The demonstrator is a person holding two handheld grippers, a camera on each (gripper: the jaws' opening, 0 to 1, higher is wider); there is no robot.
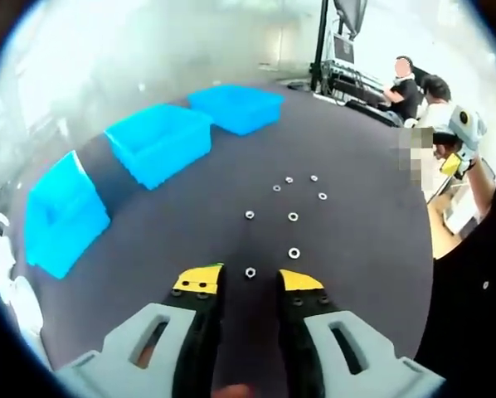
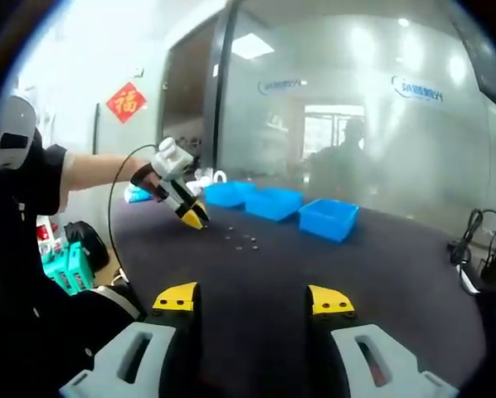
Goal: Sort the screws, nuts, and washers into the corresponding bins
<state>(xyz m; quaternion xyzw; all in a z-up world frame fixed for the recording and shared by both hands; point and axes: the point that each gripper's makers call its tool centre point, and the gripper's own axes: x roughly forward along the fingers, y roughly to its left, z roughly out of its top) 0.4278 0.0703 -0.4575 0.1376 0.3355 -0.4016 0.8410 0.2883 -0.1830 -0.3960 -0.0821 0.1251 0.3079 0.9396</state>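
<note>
While the left gripper (image 1: pixel 250 286) is hung low over the dark counter (image 1: pixel 372 249), its fingers are spread apart with nothing held, and a small nut (image 1: pixel 250 272) is seen right between the tips. More nuts and washers (image 1: pixel 294 217) are scattered toward 12 o'clock, tbh too small to sort out. Three blue bins (image 1: pixel 159 143) are lined up from 9 to 12. The right gripper (image 2: pixel 252 300) is kept well back, fingers wide apart and empty.

Grey grippers — yellow-tipped black jaws
</note>
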